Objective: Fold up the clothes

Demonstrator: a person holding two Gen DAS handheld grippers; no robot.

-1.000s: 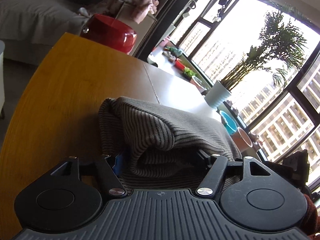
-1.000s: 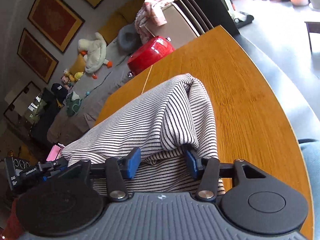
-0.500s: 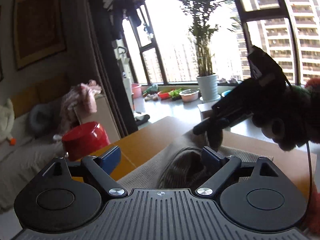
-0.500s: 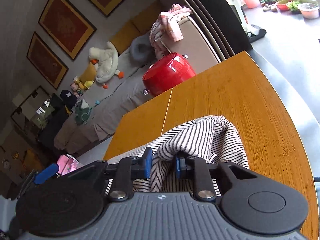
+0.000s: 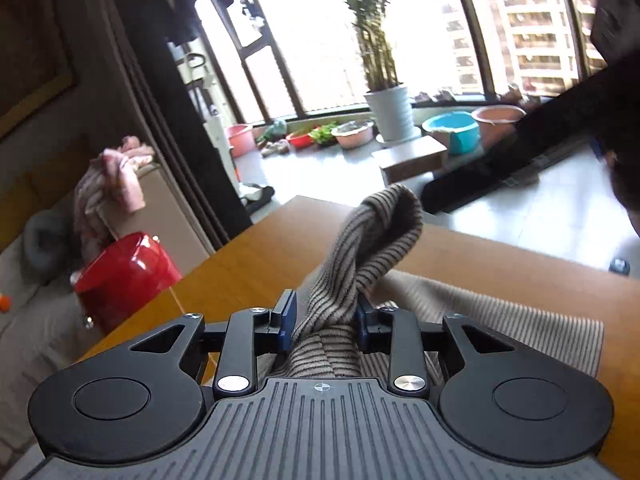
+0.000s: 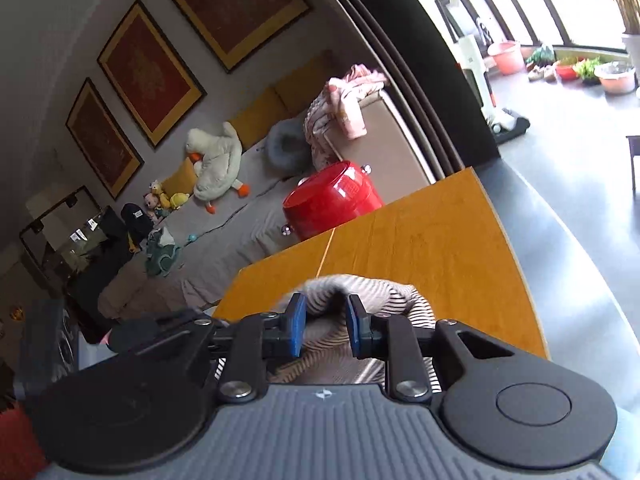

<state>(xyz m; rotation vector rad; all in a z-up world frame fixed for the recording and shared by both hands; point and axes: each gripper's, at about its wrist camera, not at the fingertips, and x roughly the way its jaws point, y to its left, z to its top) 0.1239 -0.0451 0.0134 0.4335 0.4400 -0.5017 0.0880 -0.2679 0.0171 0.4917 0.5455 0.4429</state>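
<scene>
Low centre of each view, left tongs [image 5: 324,320] and right tongs [image 6: 323,326] have just clamped bunched beige-and-black striped knit garment [image 5: 376,240] over the orange wooden bench [image 5: 256,272] — shallow bites could slip, collapsing the fold.

Daylight pours in through the windows [image 5: 400,32], which are blown out to near white in the left wrist view; the plant [image 5: 376,20] stands half in silhouette against them, streaked with blur; the wall [image 5: 36,60] on the left lies dim and brownish; a dark shape [image 5: 552,136] at the right edge is smeared by motion; the floor [image 5: 540,208] carries pale glare; the table [image 5: 260,264] is warmly lit and fairly sharp; in the right wrist view the floor [image 6: 580,240] shines with a broad reflection, the pictures [image 6: 152,68] sit in soft even light, straight lines bow strongly toward the edges, and the cloth [image 6: 360,284] is slightly blurred
</scene>
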